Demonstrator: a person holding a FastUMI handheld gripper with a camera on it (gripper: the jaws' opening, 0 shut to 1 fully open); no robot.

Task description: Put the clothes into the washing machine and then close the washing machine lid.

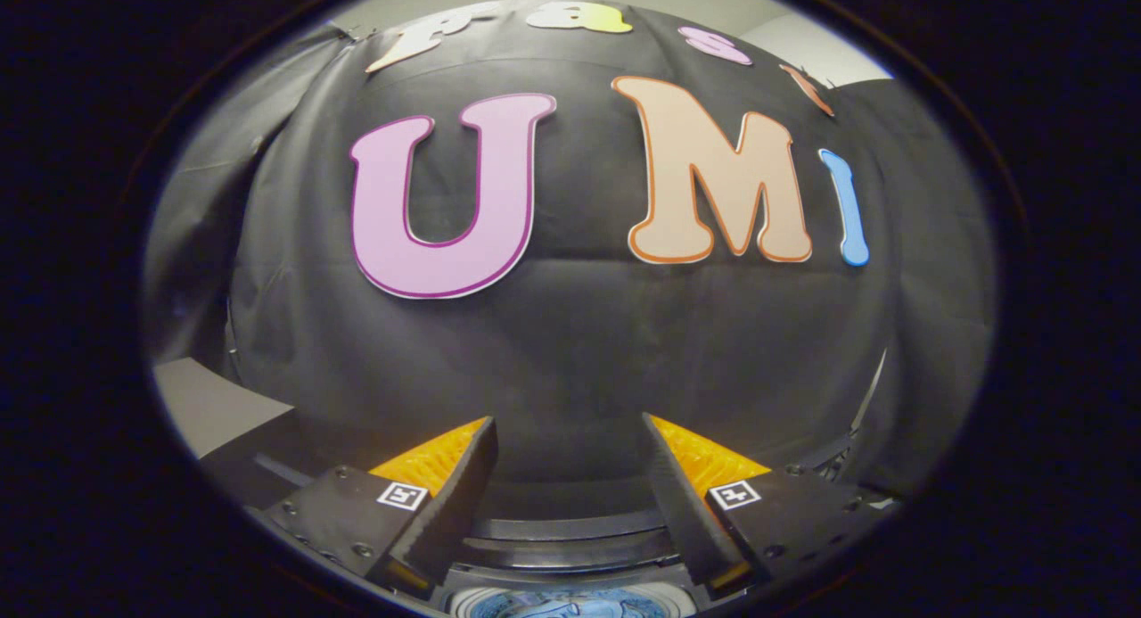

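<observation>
Gripper view: the gripper [566, 440] points almost level at the booth wall [570, 350], its two fingers spread wide with nothing between them — released, holding no garment. Below the fingers and nearer than their tips lies the washing machine [570, 547], seen as dark curved bands that read as its rear rim or a raised lid; which of the two cannot be told. At the very near edge, under the gripper body, a pale ring encloses something blue [570, 607] — probably the tub opening with clothes inside, though too little shows to be certain. A grey surface [209, 404] lies far to the left, beside the wall.

Step in hand, as a judgement: loading appears finished or nearly so, and the gripper stands raised above the tub. The next move calls for locating the lid's edge, taking hold of it or pressing on it with the fingers, and swinging it down over the opening.
</observation>
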